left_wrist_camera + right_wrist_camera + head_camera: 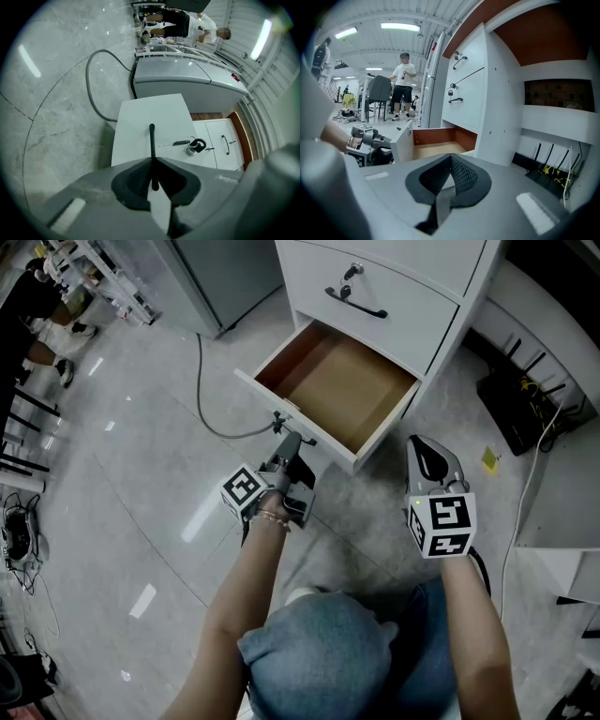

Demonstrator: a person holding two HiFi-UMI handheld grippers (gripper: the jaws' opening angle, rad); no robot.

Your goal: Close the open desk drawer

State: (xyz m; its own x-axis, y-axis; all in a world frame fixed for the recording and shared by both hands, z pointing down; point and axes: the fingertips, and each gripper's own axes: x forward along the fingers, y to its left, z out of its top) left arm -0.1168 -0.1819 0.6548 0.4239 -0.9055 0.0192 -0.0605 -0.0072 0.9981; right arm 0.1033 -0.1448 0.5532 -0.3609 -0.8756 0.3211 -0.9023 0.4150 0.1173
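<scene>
The left gripper (152, 160) has its jaws pressed nearly together, pinching the thin black handle (152, 140) of the open drawer (277, 399). The bar runs straight between the two pads. The handle sits on the drawer's white front panel (150, 117), and a lock with a key (194, 146) is just beside it on the same panel. In the head view, the left gripper (286, 444) meets the drawer's front from the floor side.

The right gripper (451, 158) has its jaws pressed together with nothing between them. In the head view, the right gripper (422, 451) hangs off the drawer's right front corner, apart from it.

The drawer is pulled well out of the white desk (478, 287), with its brown inside showing. Directly above the drawer is a shut drawer with a black handle (356, 301). A grey cable (201, 395) lies on the floor to the drawer's left. To the drawer's right, a black router (514, 411) with antennas stands on the floor.
</scene>
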